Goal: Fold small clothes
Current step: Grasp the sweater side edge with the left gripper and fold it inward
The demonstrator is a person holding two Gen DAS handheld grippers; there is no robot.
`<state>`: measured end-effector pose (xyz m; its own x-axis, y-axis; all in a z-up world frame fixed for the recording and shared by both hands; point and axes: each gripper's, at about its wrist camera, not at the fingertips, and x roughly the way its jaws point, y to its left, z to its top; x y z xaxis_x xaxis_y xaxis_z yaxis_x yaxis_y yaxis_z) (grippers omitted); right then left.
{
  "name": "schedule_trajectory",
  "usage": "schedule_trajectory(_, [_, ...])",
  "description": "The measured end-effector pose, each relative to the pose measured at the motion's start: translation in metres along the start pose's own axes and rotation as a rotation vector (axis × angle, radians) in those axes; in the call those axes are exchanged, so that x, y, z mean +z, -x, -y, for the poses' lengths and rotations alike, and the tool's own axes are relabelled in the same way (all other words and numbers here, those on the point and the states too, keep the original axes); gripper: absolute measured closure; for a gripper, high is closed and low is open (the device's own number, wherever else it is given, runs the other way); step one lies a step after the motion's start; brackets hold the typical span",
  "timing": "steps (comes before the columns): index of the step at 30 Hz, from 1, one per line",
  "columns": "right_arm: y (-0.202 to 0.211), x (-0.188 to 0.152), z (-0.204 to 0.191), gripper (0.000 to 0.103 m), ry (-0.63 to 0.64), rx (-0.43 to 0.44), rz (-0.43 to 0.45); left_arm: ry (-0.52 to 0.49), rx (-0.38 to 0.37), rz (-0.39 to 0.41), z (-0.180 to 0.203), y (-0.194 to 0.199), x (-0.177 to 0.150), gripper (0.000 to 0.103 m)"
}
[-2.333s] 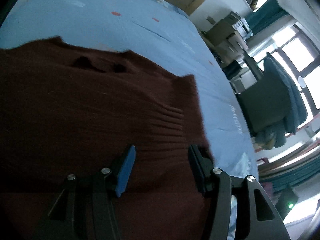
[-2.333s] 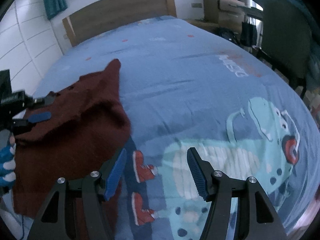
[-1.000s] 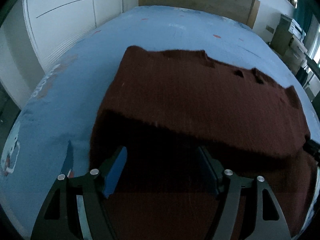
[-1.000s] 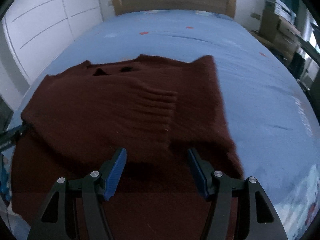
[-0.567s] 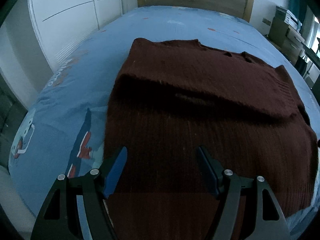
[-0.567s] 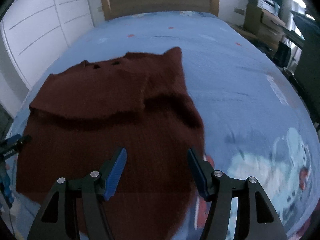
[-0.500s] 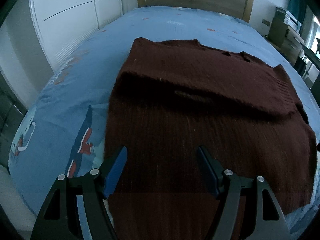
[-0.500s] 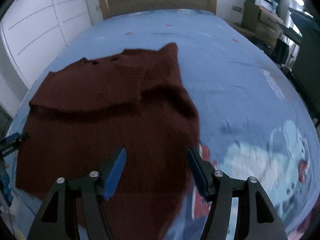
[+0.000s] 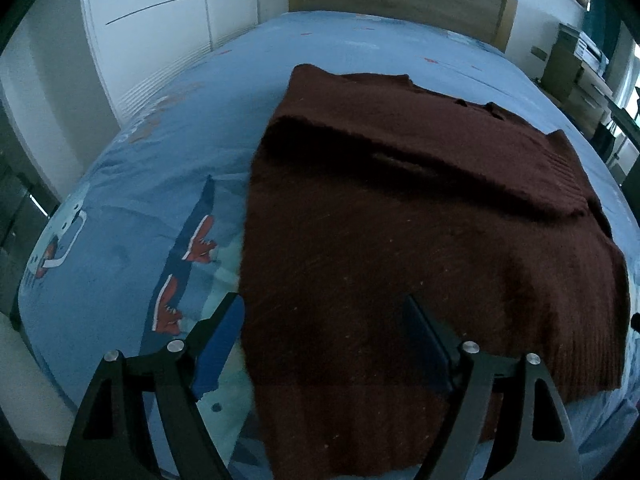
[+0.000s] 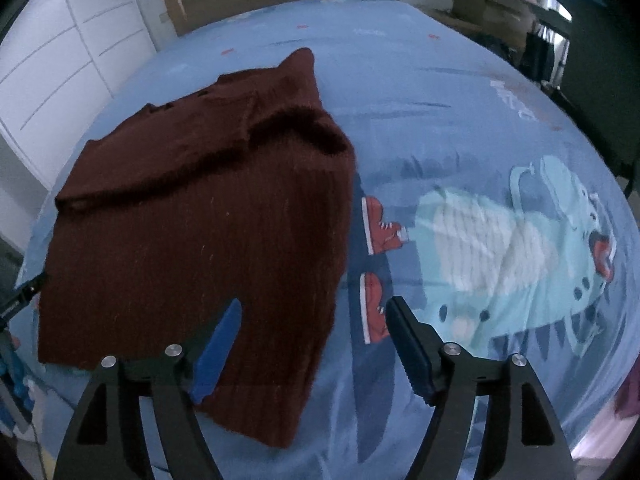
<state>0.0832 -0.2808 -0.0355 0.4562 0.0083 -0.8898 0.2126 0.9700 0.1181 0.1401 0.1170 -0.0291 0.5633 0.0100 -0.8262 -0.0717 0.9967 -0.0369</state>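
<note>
One folded maroon sweater (image 9: 420, 240) lies on one bed (image 10: 460, 112); both grippers, just widened, hold nothing.

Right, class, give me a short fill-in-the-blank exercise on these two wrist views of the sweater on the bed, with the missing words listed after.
1. The dark red sweater lies on a bedsheet whose main colour is ____.
2. The far part of the sweater is ____ over the near part.
3. Both the left gripper and the right gripper hold ____.
4. The cartoon dinosaur printed on the sheet wears ____ sneakers.

Missing words: blue; folded; nothing; red
</note>
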Motion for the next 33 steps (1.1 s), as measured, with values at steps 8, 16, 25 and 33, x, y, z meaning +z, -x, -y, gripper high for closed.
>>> schedule_trajectory(8, [-0.006, -0.012, -0.010, 0.025, 0.050, -0.002, -0.036, 0.006, 0.013, -0.010, -0.007, 0.001, -0.011, 0.025])
schedule_trajectory(16, [-0.013, -0.020, -0.008, 0.025, 0.041, 0.004, -0.072, 0.019, 0.014, -0.046, -0.013, -0.006, -0.029, 0.025])
schedule_trajectory(25, [-0.026, -0.021, -0.001, 0.025, -0.025, 0.019, -0.106, 0.045, -0.017, -0.087, -0.022, -0.019, -0.043, 0.025])
schedule_trajectory(33, [-0.036, -0.016, -0.006, 0.025, -0.001, 0.008, -0.122, 0.053, -0.027, -0.085, -0.024, -0.022, -0.044, 0.021])
